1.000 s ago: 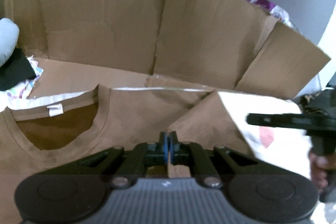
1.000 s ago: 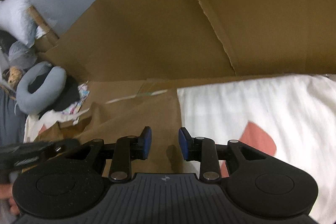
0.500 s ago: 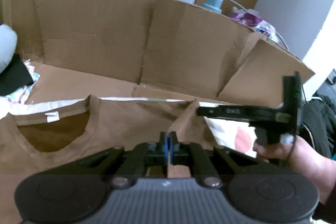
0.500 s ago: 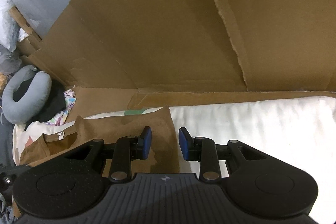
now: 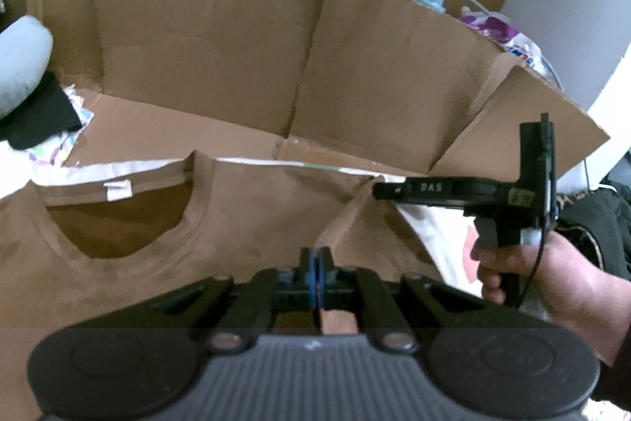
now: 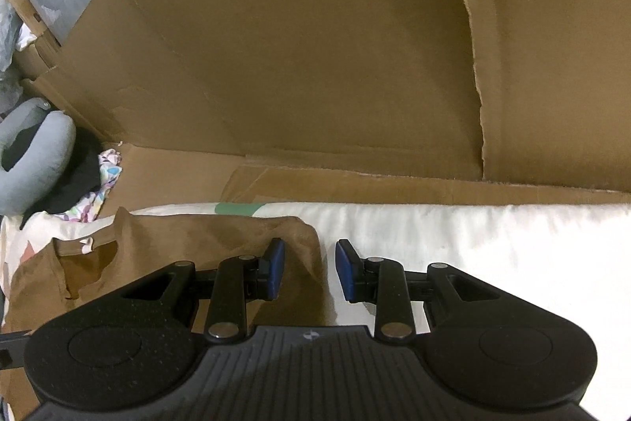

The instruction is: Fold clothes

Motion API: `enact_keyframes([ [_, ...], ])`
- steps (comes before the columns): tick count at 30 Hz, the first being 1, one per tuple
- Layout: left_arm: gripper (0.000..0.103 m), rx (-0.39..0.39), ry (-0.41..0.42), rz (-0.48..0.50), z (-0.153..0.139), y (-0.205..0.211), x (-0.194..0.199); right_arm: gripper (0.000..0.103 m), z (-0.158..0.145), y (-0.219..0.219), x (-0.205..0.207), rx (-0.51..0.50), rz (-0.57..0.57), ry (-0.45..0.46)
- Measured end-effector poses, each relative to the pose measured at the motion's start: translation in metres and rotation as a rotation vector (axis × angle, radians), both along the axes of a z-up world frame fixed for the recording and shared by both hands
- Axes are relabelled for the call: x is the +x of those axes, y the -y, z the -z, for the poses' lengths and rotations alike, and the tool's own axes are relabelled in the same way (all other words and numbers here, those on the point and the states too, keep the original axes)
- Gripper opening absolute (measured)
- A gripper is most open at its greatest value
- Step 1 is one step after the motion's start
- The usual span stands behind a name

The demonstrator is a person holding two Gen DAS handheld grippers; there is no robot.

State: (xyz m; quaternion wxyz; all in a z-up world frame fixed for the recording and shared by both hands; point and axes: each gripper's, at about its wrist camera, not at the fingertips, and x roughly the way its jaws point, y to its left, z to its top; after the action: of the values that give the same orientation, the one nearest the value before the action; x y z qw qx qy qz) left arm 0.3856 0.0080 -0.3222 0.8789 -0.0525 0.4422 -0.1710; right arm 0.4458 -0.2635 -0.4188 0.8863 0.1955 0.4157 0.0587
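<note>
The left claw (image 5: 316,259) is pinching a fold of the brown T-shirt (image 5: 244,223) lying on the white sheet (image 6: 493,243) — only the right view is showing the right claw (image 6: 307,269) gaping, empty, over the shirt's edge.

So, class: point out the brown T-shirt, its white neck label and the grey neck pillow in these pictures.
brown T-shirt (image 5: 252,223): left wrist view, on the chest fabric beside the collar.
white neck label (image 5: 117,190): left wrist view, on the label's middle.
grey neck pillow (image 6: 47,152): right wrist view, on its curved right side.
</note>
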Motion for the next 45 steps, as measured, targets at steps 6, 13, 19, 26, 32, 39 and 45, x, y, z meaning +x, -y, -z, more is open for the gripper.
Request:
enact_keyframes([
  [6, 0.002, 0.001, -0.024, -0.036, 0.016, -0.01, 0.007, 0.033, 0.005, -0.004, 0.003, -0.057, -0.023, 0.0],
  [13, 0.002, -0.01, -0.06, -0.086, 0.036, -0.022, 0.022, 0.031, 0.007, -0.01, 0.008, -0.12, -0.07, -0.005],
  [19, 0.002, -0.016, -0.104, -0.101, 0.053, -0.026, 0.031, 0.026, 0.009, 0.001, 0.012, -0.082, -0.101, -0.017],
  [26, 0.002, -0.019, -0.162, -0.112, 0.072, -0.027, 0.04, 0.026, 0.011, 0.009, 0.016, -0.016, -0.1, -0.039],
  [32, 0.002, -0.025, -0.167, -0.103, 0.071, -0.03, 0.036, 0.03, 0.0, 0.033, 0.002, 0.092, -0.075, -0.052],
  [39, 0.002, -0.035, -0.18, -0.109, 0.07, -0.031, 0.034, 0.031, -0.006, 0.032, -0.038, 0.08, -0.14, -0.041],
  [45, 0.002, -0.031, -0.195, -0.104, 0.071, -0.029, 0.033, 0.031, -0.005, 0.01, -0.074, 0.037, -0.197, -0.059],
])
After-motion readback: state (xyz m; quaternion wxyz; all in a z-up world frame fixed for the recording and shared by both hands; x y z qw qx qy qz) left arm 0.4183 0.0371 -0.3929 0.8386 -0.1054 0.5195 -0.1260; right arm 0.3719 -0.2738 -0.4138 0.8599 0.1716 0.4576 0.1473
